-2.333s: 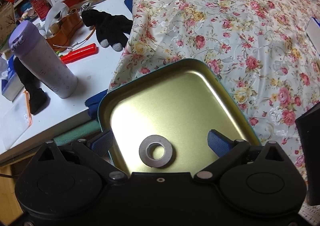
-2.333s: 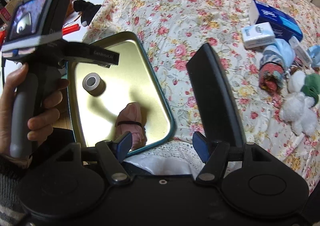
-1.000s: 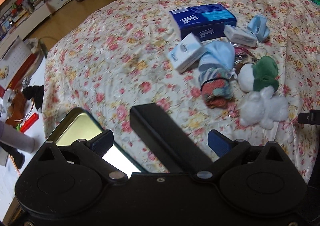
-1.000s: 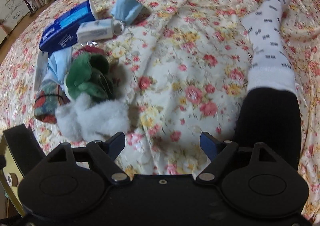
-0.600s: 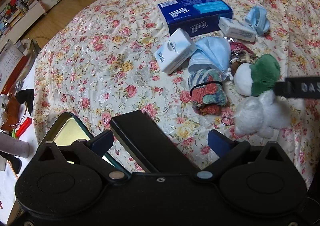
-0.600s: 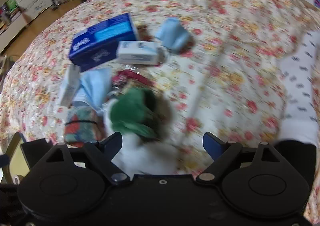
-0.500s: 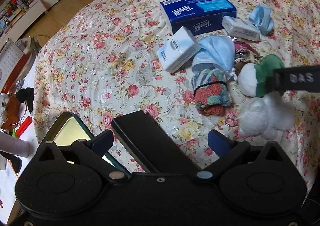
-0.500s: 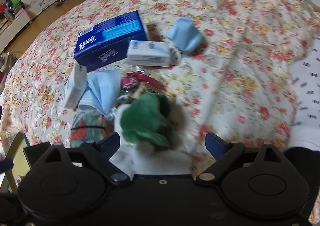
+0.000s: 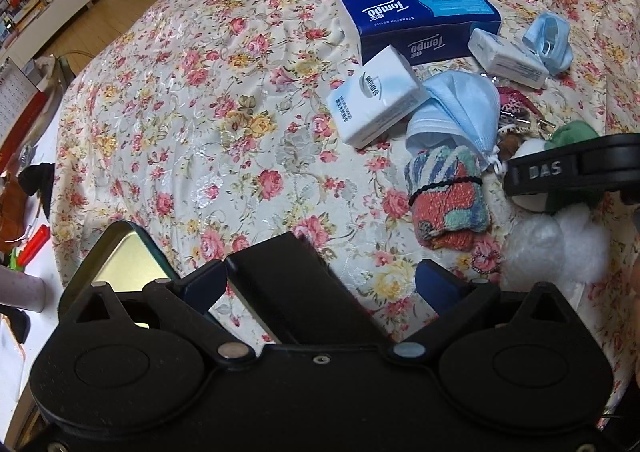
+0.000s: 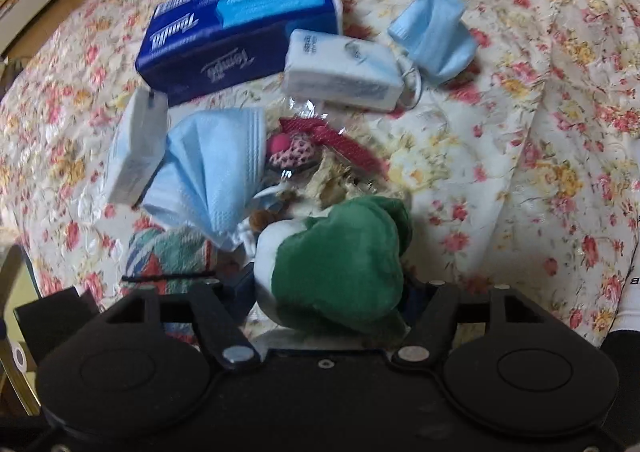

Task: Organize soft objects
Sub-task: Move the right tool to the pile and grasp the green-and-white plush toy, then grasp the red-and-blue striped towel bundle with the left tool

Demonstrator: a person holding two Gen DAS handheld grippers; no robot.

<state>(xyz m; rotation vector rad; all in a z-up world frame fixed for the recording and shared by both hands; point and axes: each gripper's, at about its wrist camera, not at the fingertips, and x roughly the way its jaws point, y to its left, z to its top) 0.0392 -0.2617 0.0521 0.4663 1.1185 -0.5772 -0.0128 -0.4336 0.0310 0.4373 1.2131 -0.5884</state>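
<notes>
A green-and-white plush toy (image 10: 336,264) lies on the flowered bedspread among soft items. My right gripper (image 10: 326,292) has its jaws around the plush, fingers pressed against both its sides. In the left wrist view the plush (image 9: 560,236) sits at the right, partly behind the right gripper's body. A rolled multicoloured sock with a black band (image 9: 448,196), a blue face mask (image 9: 456,112) and a second mask (image 9: 548,40) lie nearby. My left gripper (image 9: 320,284) is open and empty, above a black tin lid (image 9: 288,292) and the gold tin (image 9: 124,252).
A blue Tempo tissue box (image 9: 416,20) and two white tissue packs (image 9: 376,100) (image 9: 508,56) lie on the bed. A desk with a red tool (image 9: 34,240) is at the far left. A socked leg (image 10: 624,292) is at the right.
My right gripper has moved down onto the plush toy and its jaws have narrowed around it. The left gripper has barely shifted.
</notes>
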